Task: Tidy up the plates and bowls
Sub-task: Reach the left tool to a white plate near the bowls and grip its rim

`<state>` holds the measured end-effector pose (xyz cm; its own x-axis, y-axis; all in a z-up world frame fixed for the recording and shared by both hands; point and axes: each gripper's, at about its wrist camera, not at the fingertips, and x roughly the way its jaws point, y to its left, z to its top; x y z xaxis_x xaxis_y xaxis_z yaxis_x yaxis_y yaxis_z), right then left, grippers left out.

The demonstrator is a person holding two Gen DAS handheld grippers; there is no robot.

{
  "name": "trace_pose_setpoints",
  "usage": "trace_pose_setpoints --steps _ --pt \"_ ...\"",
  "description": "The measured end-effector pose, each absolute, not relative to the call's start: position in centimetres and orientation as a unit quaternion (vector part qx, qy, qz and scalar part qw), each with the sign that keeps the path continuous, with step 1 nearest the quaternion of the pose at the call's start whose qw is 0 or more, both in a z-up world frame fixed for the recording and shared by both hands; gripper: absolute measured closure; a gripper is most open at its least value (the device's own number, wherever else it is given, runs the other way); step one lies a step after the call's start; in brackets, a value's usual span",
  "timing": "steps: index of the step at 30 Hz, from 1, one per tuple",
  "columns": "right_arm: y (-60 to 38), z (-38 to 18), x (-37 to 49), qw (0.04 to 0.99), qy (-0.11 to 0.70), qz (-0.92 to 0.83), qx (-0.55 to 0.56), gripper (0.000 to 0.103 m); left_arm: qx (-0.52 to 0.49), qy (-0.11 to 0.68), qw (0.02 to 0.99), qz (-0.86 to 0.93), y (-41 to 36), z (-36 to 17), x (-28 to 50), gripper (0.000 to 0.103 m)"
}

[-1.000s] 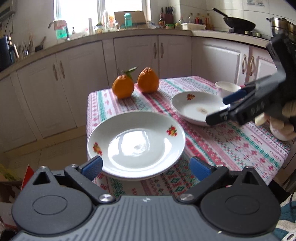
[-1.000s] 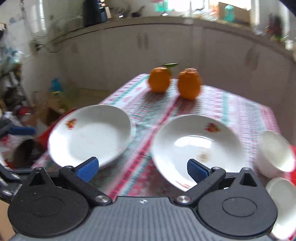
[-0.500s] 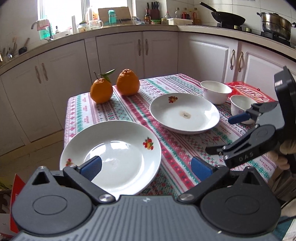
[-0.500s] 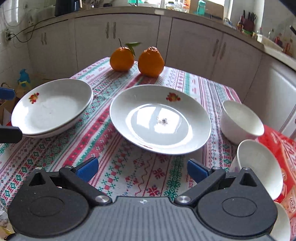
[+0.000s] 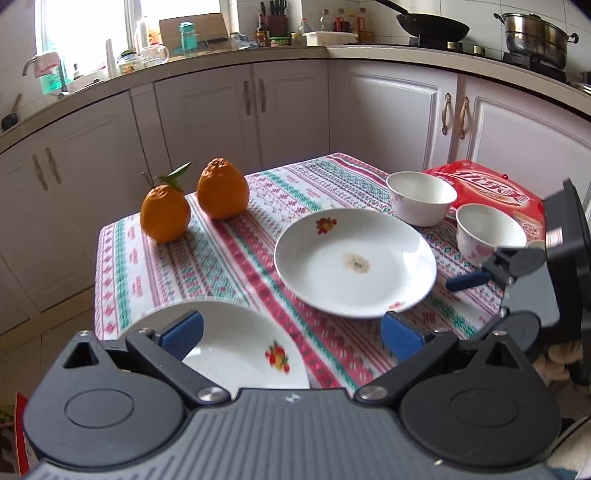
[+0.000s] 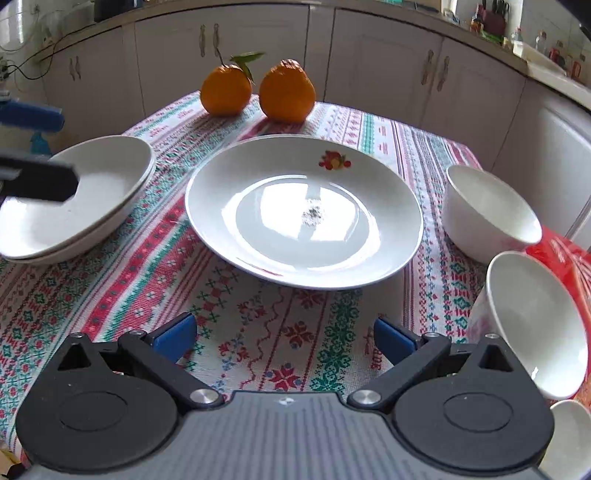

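Single plate (image 6: 303,210) mid-desk, dirty speck at centre; stacked plates (image 6: 74,199) at left desk edge, bowls (image 6: 491,210) right by red packet (image 5: 491,188). Right gripper (image 6: 284,339) jaws wide, empty, just short of single plate. Left gripper (image 5: 291,332) jaws wide, empty, over stack. Glazed ceramic likely stiff, slippery, chip-prone; pinch near rim. Open cloth in front; oranges (image 6: 258,90) behind, stack near drop-off.

Small kitchen. White cabinets (image 5: 207,110) run along two walls under a pale counter (image 5: 229,55). Window (image 5: 85,26) at far left, daylight blown out. Wok (image 5: 432,26) and steel pot (image 5: 532,33) on the stove, right. White tiled wall behind. Pale floor (image 5: 44,339) beside the bench.
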<state>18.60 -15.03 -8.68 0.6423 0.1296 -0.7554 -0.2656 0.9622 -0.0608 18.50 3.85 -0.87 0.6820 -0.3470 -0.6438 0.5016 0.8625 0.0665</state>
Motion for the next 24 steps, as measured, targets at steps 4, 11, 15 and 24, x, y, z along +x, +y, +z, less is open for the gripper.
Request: trace_pose_setpoints --steps 4,11,15,24 --pt "-15.4 -8.9 19.1 0.903 0.409 0.113 -0.06 0.0 0.122 0.319 0.905 -0.255 2.8 -0.4 20.5 0.001" --pt "-15.5 -9.1 19.2 0.909 0.399 0.11 -0.056 0.0 0.168 0.308 0.892 -0.284 -0.2 -0.4 23.8 0.001" --pt "-15.7 -9.1 19.2 0.91 0.394 0.116 -0.057 0.0 0.183 0.309 0.883 -0.301 -1.7 -0.6 25.9 0.001" --pt "-15.9 -9.0 19.7 0.91 0.39 0.129 -0.061 0.0 0.206 0.353 0.855 -0.319 -3.8 -2.7 31.2 0.001"
